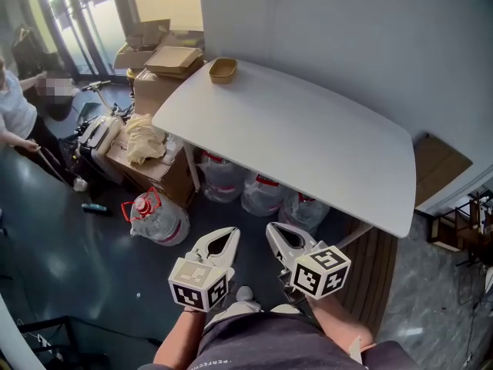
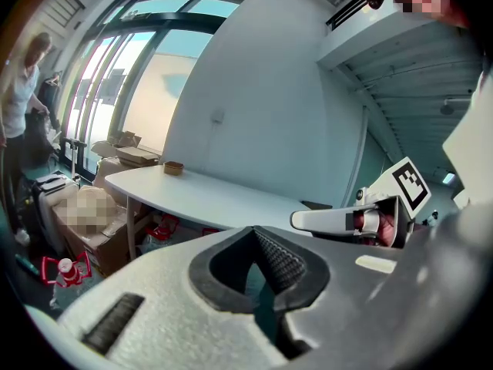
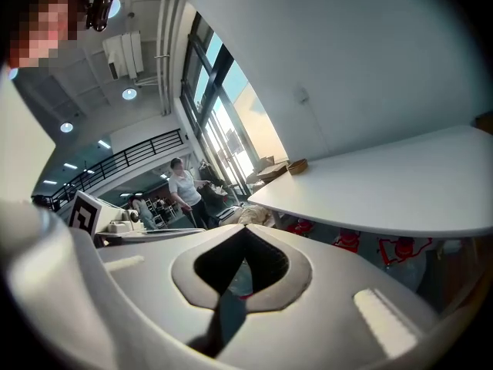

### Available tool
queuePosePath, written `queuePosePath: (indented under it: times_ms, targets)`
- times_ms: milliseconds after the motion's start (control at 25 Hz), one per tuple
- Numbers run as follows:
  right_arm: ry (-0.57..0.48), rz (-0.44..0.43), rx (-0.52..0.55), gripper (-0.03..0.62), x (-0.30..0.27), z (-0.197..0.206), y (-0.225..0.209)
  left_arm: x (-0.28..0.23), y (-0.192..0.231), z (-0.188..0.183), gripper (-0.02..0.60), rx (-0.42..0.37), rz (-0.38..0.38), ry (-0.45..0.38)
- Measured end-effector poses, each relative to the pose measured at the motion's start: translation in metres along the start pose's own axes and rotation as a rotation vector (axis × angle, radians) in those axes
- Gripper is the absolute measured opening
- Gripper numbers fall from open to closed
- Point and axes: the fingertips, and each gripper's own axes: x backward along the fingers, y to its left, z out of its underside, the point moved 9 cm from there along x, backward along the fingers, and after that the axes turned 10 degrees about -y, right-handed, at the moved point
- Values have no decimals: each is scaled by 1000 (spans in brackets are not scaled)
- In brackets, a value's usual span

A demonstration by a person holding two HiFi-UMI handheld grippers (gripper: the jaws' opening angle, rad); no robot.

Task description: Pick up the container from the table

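A small tan container (image 1: 223, 69) shaped like a bowl is sitting on the far corner of a big white table with round corners (image 1: 323, 145). Nothing is touching it, and no other thing is lying on the table top.

The person is holding both grippers low, in front of their body, just off the near edge of the table. Both are pointing toward the table. The small tan container is sitting well apart from them, at the other end.

The left gripper (image 1: 229, 234) is keeping its jaws pressed together, with nothing in them. In its own view the tips (image 2: 258, 241) are meeting, and the container (image 2: 173, 168) is looking tiny, far off on the table.

The right gripper (image 1: 275, 231) is sitting just beside the left one. Its jaws are also together, with nothing between them (image 3: 245, 230). Its view is showing the container (image 3: 297, 166) far away too.

Big clear water jugs with red handles (image 1: 223, 177) are standing under the table. Brown cardboard boxes (image 1: 171, 58) are piled up just past the corner with the container. A person in a white shirt (image 1: 14, 106) is standing at the far left.
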Motion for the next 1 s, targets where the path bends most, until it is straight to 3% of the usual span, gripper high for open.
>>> queuePosePath:
  times_ms: [440, 1000]
  targets:
    - [24, -3, 13, -3, -44, 1, 11, 4, 45, -6, -2, 8, -35, 19]
    - [20, -21, 40, -3, -105, -22, -22, -47, 81, -25, -2, -1, -33, 16]
